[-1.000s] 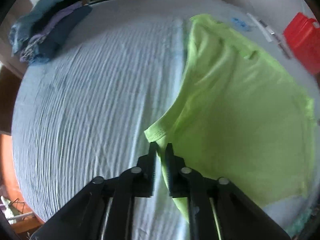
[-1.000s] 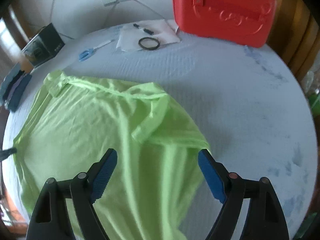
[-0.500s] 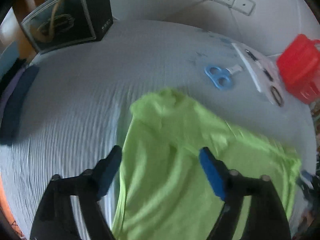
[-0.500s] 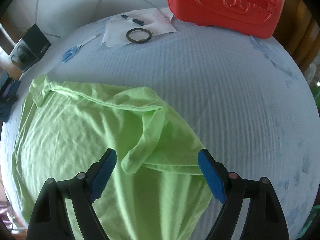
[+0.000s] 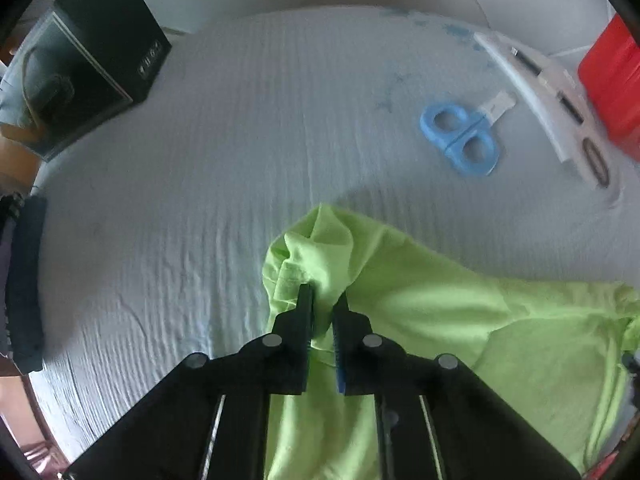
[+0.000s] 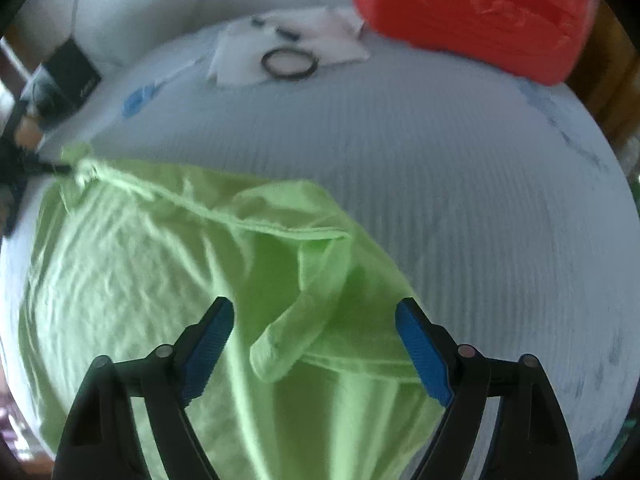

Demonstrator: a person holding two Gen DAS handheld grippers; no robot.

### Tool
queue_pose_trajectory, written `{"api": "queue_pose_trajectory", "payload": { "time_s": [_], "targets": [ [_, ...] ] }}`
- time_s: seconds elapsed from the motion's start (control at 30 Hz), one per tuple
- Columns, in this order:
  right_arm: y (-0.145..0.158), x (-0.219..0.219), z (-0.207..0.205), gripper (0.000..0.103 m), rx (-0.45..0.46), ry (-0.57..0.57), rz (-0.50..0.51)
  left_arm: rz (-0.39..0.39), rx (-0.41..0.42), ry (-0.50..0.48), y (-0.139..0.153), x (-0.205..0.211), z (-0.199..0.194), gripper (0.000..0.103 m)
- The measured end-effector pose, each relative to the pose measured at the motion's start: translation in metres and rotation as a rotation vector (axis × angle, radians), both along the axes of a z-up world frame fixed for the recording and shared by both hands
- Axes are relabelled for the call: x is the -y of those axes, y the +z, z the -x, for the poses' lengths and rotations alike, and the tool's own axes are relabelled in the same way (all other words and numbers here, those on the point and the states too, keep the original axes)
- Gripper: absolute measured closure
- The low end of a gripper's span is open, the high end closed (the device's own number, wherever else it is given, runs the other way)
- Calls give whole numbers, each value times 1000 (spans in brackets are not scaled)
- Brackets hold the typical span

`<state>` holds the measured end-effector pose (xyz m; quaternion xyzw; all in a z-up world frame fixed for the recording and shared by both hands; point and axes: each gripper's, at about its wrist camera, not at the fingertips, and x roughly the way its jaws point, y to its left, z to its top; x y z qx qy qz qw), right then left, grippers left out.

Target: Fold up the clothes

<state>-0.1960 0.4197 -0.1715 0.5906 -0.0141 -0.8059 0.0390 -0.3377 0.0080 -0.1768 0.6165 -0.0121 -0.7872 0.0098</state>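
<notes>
Ribbed bedsheet [image 5: 200,184]: left gripper [image 5: 323,300] pinches lime shirt [image 6: 120,280]; right gripper [image 6: 314,332] closing, not yet gripping.

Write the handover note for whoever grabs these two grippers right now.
Left gripper: shut on a bunched corner of the lime-green cotton T-shirt, at its far left end.
Right gripper: jaws closing but still wide, pads not touching cloth; a folded-over sleeve lies between them.
Shirt: spread on the pale ribbed bed cover, wrinkled, one sleeve flipped inward.
Nearby: blue-handled scissors, red plastic case, black ring on white paper.
Done: left corner gripped.
Left: get the right grip, then probably make the folds; none looks finished.
</notes>
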Motion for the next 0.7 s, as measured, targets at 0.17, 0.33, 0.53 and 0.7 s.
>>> {"api": "queue_pose_trajectory", "payload": {
  "time_s": [0.17,0.33,0.53,0.7],
  "targets": [
    [13,4,16,98,-55,84,-194,-70,-76,33,44,9,-3,97],
    [66,-21,-3,98,-190,67,-146,-138,-139,16,86,18,-44,97],
    [78,-34,-62,98,-181,103,-83,-203,-136,29,90,32,-137,97],
    [50,-36,-106,96,-48,124,-43,-158,-9,22,51,32,-202,97]
  ]
}}
